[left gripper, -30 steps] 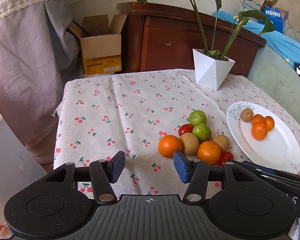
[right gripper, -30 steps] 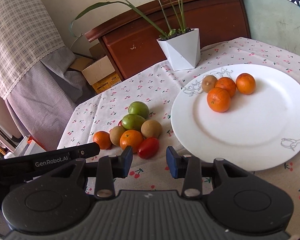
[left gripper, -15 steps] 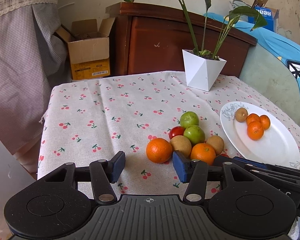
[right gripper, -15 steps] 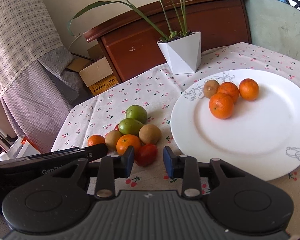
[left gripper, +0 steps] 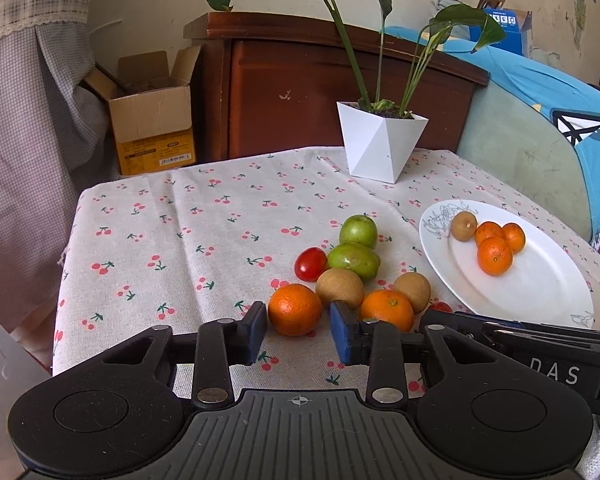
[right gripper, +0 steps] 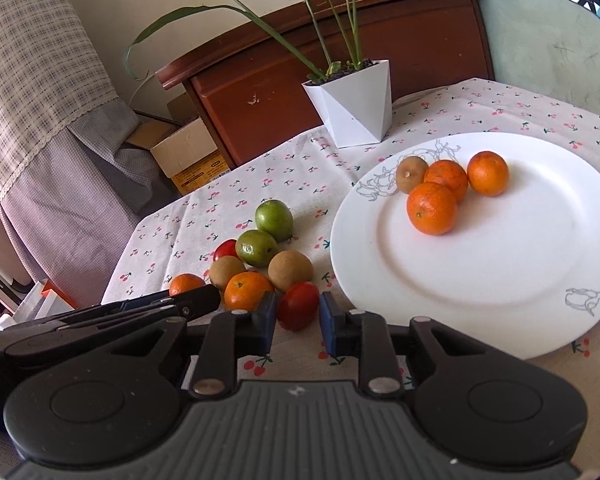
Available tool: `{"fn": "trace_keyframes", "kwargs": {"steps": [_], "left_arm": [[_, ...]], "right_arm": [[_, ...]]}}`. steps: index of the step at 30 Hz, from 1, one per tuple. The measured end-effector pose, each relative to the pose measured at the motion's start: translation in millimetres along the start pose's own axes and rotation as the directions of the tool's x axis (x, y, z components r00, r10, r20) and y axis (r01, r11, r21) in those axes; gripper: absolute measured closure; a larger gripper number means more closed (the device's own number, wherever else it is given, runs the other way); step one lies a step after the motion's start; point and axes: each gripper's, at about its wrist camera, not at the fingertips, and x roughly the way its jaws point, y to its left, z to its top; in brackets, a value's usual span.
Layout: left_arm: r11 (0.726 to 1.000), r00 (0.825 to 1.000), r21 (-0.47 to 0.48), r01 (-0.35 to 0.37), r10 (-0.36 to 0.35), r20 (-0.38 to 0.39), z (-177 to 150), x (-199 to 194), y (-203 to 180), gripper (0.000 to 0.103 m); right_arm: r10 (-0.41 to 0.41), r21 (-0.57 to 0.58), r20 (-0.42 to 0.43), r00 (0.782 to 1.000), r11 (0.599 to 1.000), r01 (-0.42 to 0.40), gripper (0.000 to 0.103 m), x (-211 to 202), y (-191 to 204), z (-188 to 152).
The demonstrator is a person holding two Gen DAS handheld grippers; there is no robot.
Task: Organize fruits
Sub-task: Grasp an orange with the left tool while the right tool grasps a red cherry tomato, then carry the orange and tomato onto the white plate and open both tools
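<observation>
A heap of fruit lies on the cherry-print tablecloth: oranges, brown kiwis, green fruits and red tomatoes. My left gripper (left gripper: 298, 330) is open, its blue pads on either side of the nearest orange (left gripper: 295, 309) without touching it. My right gripper (right gripper: 297, 319) is open around a red tomato (right gripper: 298, 310) at the heap's near edge. A white plate (right gripper: 500, 272) to the right holds three oranges (right gripper: 432, 208) and one kiwi (right gripper: 411, 174); it also shows in the left wrist view (left gripper: 540, 276).
A white faceted plant pot (left gripper: 380, 146) stands at the table's back edge. Behind it is a brown wooden cabinet (left gripper: 300, 88) and a cardboard box (left gripper: 152, 116). A checked curtain hangs at the left. The right gripper's body (left gripper: 540, 344) lies low at the right.
Both grippers have moved forward to the heap. The orange now lies between the left pads and the tomato between the right pads. The fruit has not moved.
</observation>
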Motion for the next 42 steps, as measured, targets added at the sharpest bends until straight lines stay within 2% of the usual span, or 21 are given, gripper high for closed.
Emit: {"fn": "trace_keyframes", "kwargs": {"steps": [5,12,17,22,27,34,36,42], "left_arm": [[1.0,1.0,0.015,-0.009,0.008,0.005,-1,-2,-3,0.077],[1.0,1.0,-0.009,-0.03,0.03,0.006,-1,-10,0,0.077],[0.999,1.0,-0.033,-0.019,0.02,0.009,-1,-21,1,0.077],[1.0,1.0,-0.015,-0.02,0.021,0.009,-3,-27,-4,0.077],[0.999,0.999,-0.028,-0.035,0.035,-0.003,-5,-27,-3,0.077],[0.998,0.998,-0.038,-0.052,0.051,-0.021,-7,-22,-1,0.077],[0.998,0.998,-0.041,-0.055,0.054,-0.025,-8,-21,-1,0.077],[0.998,0.999,-0.057,-0.042,0.041,-0.015,-4,-25,-3,0.077]], "right_arm": [[0.001,-0.011,-0.005,1.0,1.0,-0.001,0.081,0,2,0],[0.002,-0.026,0.004,1.0,1.0,-0.002,0.083,-6,6,1],[0.0,-0.035,0.01,1.0,0.999,0.0,0.084,-12,9,0],[-0.002,-0.032,0.003,1.0,0.999,0.002,0.083,-14,8,-3],[0.001,-0.023,-0.002,1.0,1.0,-0.002,0.079,-13,6,-4],[-0.019,-0.073,-0.021,1.0,0.997,0.018,0.08,-6,13,-8],[-0.026,-0.082,-0.021,0.999,0.996,0.024,0.083,-6,14,-8],[-0.028,-0.045,-0.008,1.0,0.999,0.027,0.083,-14,10,-3]]}}
